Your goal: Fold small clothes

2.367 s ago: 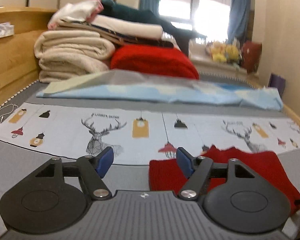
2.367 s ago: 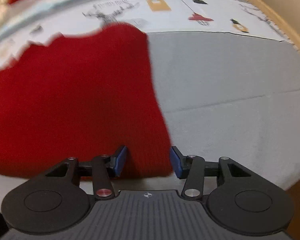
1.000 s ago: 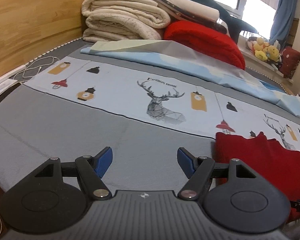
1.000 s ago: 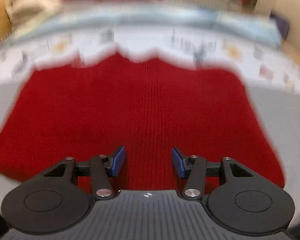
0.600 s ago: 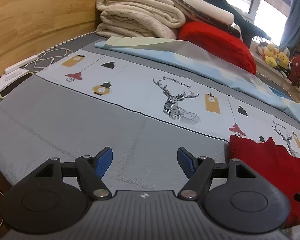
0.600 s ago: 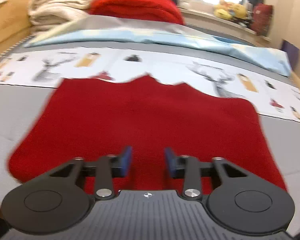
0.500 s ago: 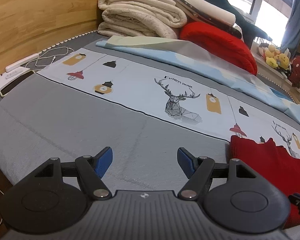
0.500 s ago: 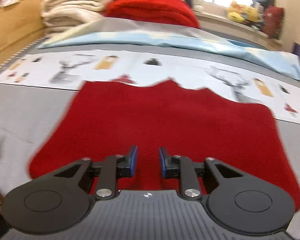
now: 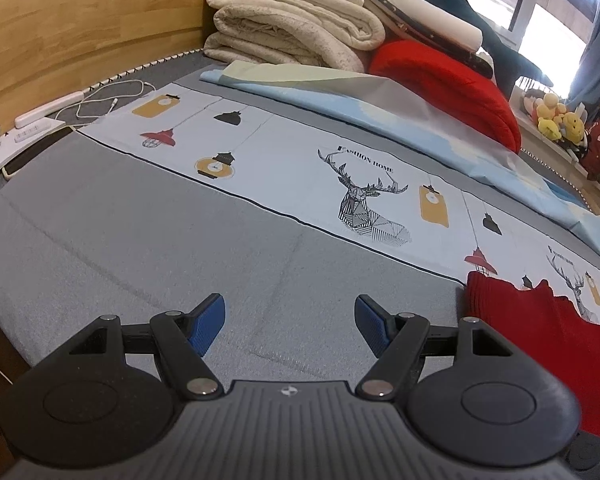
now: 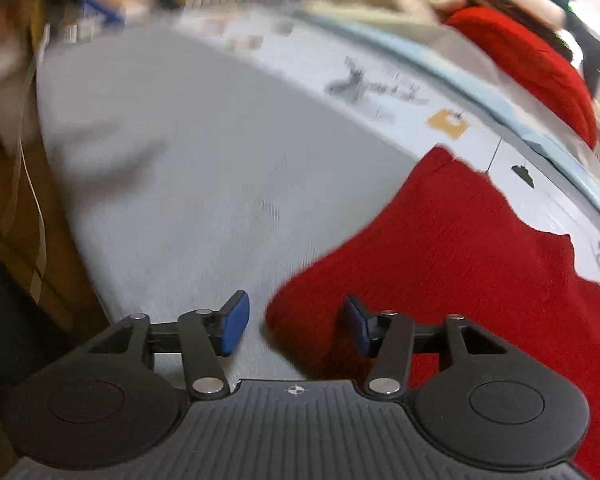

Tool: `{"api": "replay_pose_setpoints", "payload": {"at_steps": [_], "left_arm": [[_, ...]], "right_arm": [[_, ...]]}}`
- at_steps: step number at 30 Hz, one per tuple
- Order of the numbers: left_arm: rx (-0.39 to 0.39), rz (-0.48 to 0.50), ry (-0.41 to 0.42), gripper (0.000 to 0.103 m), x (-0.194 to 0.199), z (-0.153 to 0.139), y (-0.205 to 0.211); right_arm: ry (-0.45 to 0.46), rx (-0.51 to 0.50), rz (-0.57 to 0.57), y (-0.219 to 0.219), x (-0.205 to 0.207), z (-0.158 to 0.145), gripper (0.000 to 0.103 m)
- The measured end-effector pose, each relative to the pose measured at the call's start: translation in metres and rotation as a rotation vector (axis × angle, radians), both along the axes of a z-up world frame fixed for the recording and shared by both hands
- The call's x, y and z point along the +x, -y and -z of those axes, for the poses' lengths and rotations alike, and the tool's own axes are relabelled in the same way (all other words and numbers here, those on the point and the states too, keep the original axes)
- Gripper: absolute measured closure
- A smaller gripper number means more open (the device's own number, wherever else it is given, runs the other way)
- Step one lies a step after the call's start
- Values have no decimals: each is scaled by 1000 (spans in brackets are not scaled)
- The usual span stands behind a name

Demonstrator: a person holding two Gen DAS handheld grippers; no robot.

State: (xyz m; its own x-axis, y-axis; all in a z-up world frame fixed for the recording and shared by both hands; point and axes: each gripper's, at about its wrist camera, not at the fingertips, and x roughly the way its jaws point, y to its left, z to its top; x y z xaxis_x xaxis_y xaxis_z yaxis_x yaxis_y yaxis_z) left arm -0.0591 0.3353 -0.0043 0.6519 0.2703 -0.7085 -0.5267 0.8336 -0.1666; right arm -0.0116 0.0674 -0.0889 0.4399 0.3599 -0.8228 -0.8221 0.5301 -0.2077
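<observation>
A small red knitted garment (image 10: 460,248) lies flat on the grey bed cover (image 10: 204,168). In the left wrist view the same red garment (image 9: 540,340) shows at the far right. My right gripper (image 10: 296,324) hangs tilted over the garment's near left corner. Its jaws are opening, and the corner lies between them with neither pad pressing on it. The right wrist view is blurred by motion. My left gripper (image 9: 290,324) stands open over bare grey cover (image 9: 160,248), well left of the garment, with nothing between its fingers.
A printed strip with deer and lanterns (image 9: 364,196) crosses the bed beyond the garment. Behind it lie a pale blue sheet (image 9: 340,92), stacked cream blankets (image 9: 292,28) and a red cushion (image 9: 452,80). Cables and a power strip (image 9: 48,112) lie by the wooden headboard (image 9: 80,20). The bed edge drops off at the left.
The right wrist view has swung left and rolled, from the garment's middle to its left corner. Its jaws narrowed, then spread again. The left gripper drifted a little left.
</observation>
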Motion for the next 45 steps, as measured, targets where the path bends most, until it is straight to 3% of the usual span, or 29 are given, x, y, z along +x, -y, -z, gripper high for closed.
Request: {"api": "replay_pose_setpoints", "payload": {"at_steps": [3,6,9,11,14,17,20,28,32,36,40,43,45], "left_arm": [[-7,3,0,26,1,0,-1],[-9,6,-1,26,2,1,-2],[-17,3,-2,26,4,1,-1],[-22,5,1,26,5,1,0],[-15,14,-2,26,8,1,4],[-10,22,-4,26,11,1,7],[-10,21,-3,26,12,1,9],[-24,25,-11,26,21,3,15],[-67,29,-12,26,33,4,22],[-76,66,-27,26,52,5,42],[-68,124,-39,26,79,6,72],[-47,181,-54,26,99,8,102],[-33,226,-62,26,112,9,123]], "right_arm": [[67,-95,-25,-7,0,13,47],[107,-129,-41,-15,-5,15,45],[129,-144,-72,-18,-11,18,60],[129,-124,-76,-17,-11,18,72],[124,-68,-42,-11,-12,10,81],[141,-12,-27,-3,-13,-2,84],[240,-14,-72,-8,-26,-13,85],[255,65,-38,-19,-38,-41,85],[218,171,-5,-16,-41,-66,85],[189,362,219,28,-6,-113,85],[179,564,594,135,33,-148,86],[239,591,813,220,44,-147,86],[228,541,965,279,54,-128,86]]}}
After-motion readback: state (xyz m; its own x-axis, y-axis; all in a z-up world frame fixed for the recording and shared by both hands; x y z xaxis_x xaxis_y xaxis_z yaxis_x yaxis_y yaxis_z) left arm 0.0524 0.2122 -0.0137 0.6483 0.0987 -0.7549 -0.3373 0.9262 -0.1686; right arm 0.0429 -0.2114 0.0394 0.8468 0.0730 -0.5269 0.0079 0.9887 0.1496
